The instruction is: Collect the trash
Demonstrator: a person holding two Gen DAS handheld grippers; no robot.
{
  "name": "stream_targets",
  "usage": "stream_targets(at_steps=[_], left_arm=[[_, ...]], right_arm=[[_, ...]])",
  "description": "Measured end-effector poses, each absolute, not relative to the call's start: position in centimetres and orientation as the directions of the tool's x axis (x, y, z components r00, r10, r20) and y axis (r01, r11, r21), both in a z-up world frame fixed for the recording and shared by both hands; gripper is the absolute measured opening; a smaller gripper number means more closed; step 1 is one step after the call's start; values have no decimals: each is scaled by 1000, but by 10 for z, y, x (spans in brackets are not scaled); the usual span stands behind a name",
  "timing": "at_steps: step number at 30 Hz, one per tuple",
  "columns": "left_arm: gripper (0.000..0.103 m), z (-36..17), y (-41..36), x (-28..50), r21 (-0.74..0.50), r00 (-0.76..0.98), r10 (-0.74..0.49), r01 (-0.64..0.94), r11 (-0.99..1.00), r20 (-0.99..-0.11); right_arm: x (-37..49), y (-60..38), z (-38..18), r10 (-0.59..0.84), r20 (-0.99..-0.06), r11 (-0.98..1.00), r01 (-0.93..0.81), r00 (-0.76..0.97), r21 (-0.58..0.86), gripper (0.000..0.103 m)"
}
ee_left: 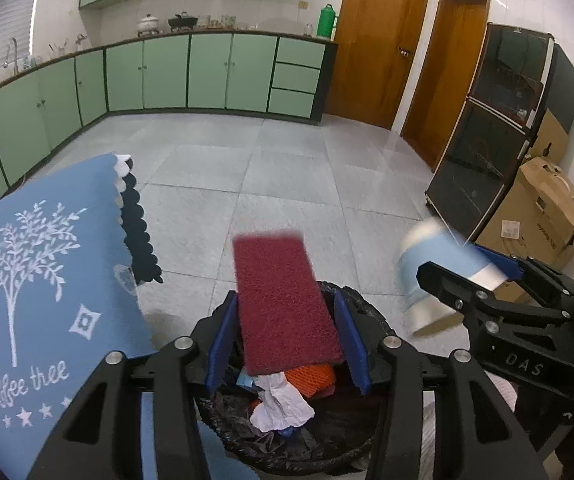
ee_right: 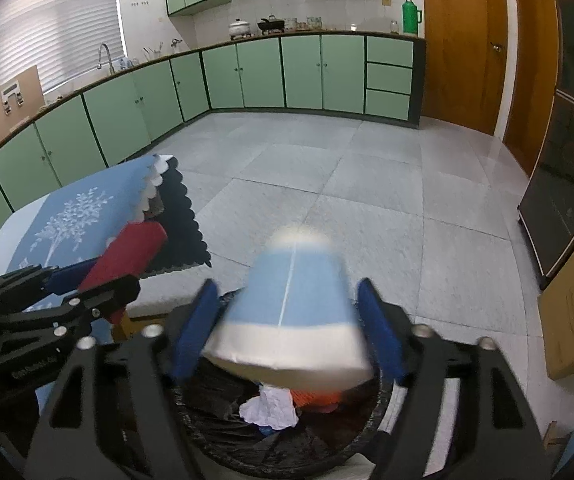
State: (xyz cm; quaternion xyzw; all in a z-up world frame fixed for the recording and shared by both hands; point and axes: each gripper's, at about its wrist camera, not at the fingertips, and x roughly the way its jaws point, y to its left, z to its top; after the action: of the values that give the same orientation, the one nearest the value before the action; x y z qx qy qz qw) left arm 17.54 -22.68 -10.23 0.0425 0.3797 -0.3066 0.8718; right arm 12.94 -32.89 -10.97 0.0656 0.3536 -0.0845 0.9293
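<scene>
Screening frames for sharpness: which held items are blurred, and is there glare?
Left wrist view: the paper cup is motion-smeared, the red scouring pad soft only at its far edge, and glare streaks the floor by the door. Right wrist view: the cup is blurred; the background is sharp.

A coarse, matt maroon scouring pad sits between the blue plastic-looking pads of the left gripper, whose black frame carries shiny metal bolts. The right gripper grips a smooth blue-and-white paper cup. Below, crumpled white paper lies on a glossy, wrinkled black bin liner. A matt blue printed cloth covers the table; the grey floor tiles gleam faintly.
</scene>
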Motion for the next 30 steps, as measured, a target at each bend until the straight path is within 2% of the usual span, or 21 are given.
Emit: stream_targets(at_steps=[2, 9, 13, 17, 20, 30], left_arm=[[59, -102, -225, 177, -173, 516, -511, 567, 806, -687], [62, -93, -213, 177, -168, 537, -502, 552, 817, -678], [72, -82, -202, 171, -160, 561, -495, 540, 827, -664], [89, -66, -187, 162, -146, 595, -484, 525, 839, -642], [96, -55, -175, 154, -158, 607, -486, 513, 844, -628], [97, -31, -133, 120, -131, 657, -428, 452, 883, -620]], right_arm=[[129, -333, -110, -129, -665, 973, 223, 735, 58, 80], [122, -348, -107, -160, -655, 959, 274, 739, 75, 94], [118, -343, -96, -144, -655, 959, 268, 742, 92, 97], [114, -329, -83, -115, -655, 965, 241, 747, 106, 98], [109, -315, -71, -64, -650, 974, 189, 757, 124, 98], [78, -272, -29, 15, -607, 985, 91, 794, 144, 98]])
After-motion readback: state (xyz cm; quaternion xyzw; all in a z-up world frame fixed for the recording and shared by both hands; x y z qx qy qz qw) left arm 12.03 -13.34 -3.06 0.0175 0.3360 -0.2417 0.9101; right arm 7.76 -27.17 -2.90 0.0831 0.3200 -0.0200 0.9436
